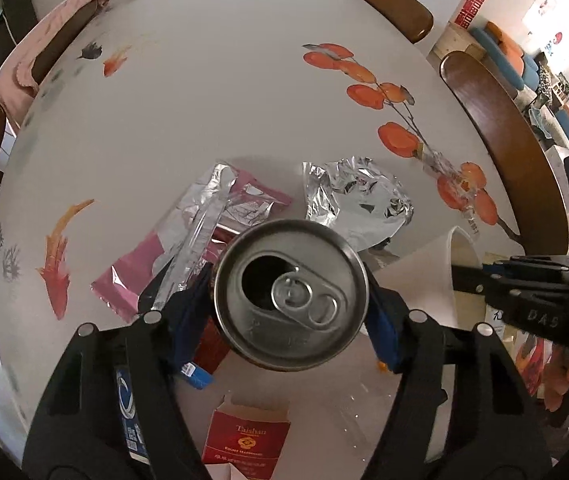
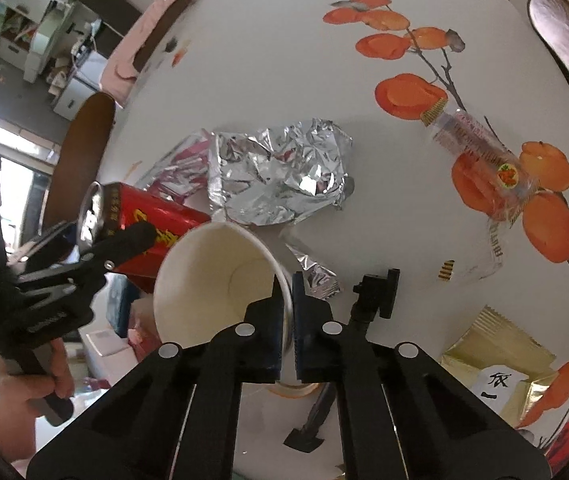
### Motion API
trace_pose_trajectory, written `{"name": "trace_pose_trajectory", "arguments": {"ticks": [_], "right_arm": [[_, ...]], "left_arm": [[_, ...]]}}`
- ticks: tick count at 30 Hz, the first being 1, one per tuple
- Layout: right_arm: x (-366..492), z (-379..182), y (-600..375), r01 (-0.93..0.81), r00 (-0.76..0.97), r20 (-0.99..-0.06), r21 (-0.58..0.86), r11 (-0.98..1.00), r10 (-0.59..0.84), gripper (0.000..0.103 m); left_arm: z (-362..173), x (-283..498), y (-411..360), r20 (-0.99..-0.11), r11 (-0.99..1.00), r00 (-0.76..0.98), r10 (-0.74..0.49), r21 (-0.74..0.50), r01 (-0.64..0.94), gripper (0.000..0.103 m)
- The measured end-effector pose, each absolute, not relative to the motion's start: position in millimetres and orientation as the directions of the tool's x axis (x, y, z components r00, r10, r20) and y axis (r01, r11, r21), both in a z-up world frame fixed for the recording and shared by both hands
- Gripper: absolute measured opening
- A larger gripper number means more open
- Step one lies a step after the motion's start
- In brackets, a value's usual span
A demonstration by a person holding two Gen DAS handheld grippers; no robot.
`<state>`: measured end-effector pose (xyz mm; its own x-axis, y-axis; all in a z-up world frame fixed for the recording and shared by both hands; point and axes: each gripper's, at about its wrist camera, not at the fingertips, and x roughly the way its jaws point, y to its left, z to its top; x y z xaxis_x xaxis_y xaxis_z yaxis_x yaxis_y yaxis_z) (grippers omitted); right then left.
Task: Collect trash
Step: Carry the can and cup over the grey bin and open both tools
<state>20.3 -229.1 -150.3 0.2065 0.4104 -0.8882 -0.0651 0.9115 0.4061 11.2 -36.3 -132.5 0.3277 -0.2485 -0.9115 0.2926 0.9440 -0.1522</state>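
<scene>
My left gripper [image 1: 290, 300] is shut on a red drink can [image 1: 290, 294], its opened silver top facing the camera; the can also shows in the right wrist view [image 2: 152, 224], held above the table at the left. My right gripper [image 2: 288, 320] is shut on the rim of a white paper cup [image 2: 212, 276], one finger inside and one outside; the cup also shows in the left wrist view [image 1: 424, 276]. A crumpled silver foil bag [image 2: 280, 176] and a pink wrapper [image 1: 188, 248] lie on the white table [image 1: 204, 100]. A clear plastic wrapper [image 2: 484, 156] lies at the right.
A red cigarette box [image 1: 244, 444] and a blue packet [image 1: 128, 412] lie near the table's front edge. A gold packet [image 2: 496, 364] lies at the lower right. Brown chairs [image 1: 500, 148] ring the table; one carries a pink cloth [image 1: 44, 52].
</scene>
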Motion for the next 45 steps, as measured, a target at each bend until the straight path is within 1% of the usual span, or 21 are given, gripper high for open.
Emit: {"name": "trace_pose_trajectory", "arguments": {"ticks": [4,11,15,20,25,28,31,35,40,45], "right_arm": [[16.2,-141.9,-237.2,-0.062,0.234,-0.870,0.433,0.899,0.434,0.004],[10.8,-117.4,-250.7,-0.081,0.288,-0.840,0.456,0.886,0.459,0.004],[16.5,-101.9,-238.6,-0.133,0.305,-0.826,0.456,0.880,0.474,0.004],[19.6,-86.8,-213.0,-0.239,0.283,-0.809,0.460,0.855,0.514,0.004],[21.6,-71.6,-165.0,-0.382,0.220,-0.791,0.468,0.797,0.570,0.004],[15.1,-62.6,-127.0,-0.479,0.177,-0.783,0.461,0.748,0.596,0.004],[5.2,-56.2,-87.9,-0.544,0.132,-0.781,0.458,0.703,0.610,0.004],[-17.7,-53.5,-28.6,-0.626,0.067,-0.781,0.452,0.636,0.621,0.004],[-59.6,-66.2,61.7,-0.675,-0.021,-0.780,0.473,0.567,0.626,0.004],[-116.2,-99.8,166.6,-0.675,-0.116,-0.798,0.500,0.542,0.591,0.004]], "left_arm": [[-128.6,8.5,-31.8,-0.905,0.942,0.331,-0.265,-0.171,0.287,0.066],[-98.3,-3.0,-19.5,-0.884,0.953,0.394,-0.252,-0.156,0.259,0.066],[-76.5,-14.9,-7.4,-0.868,0.968,0.451,-0.206,-0.113,0.225,0.066],[-56.0,-34.4,20.5,-0.851,0.990,0.508,-0.131,-0.082,0.119,0.066],[-40.6,-62.4,58.5,-0.836,0.997,0.548,-0.029,-0.062,-0.041,0.066],[-37.4,-89.2,90.0,-0.825,0.983,0.565,0.017,-0.091,-0.162,0.066],[-38.3,-115.1,115.8,-0.821,0.962,0.568,0.058,-0.106,-0.252,0.066],[-45.3,-156.0,169.0,-0.828,0.917,0.549,0.117,-0.122,-0.379,0.066],[-68.6,-208.6,241.6,-0.850,0.863,0.502,0.160,-0.127,-0.489,0.066],[-111.4,-273.2,333.4,-0.893,0.807,0.424,0.154,-0.134,-0.575,0.066]]}}
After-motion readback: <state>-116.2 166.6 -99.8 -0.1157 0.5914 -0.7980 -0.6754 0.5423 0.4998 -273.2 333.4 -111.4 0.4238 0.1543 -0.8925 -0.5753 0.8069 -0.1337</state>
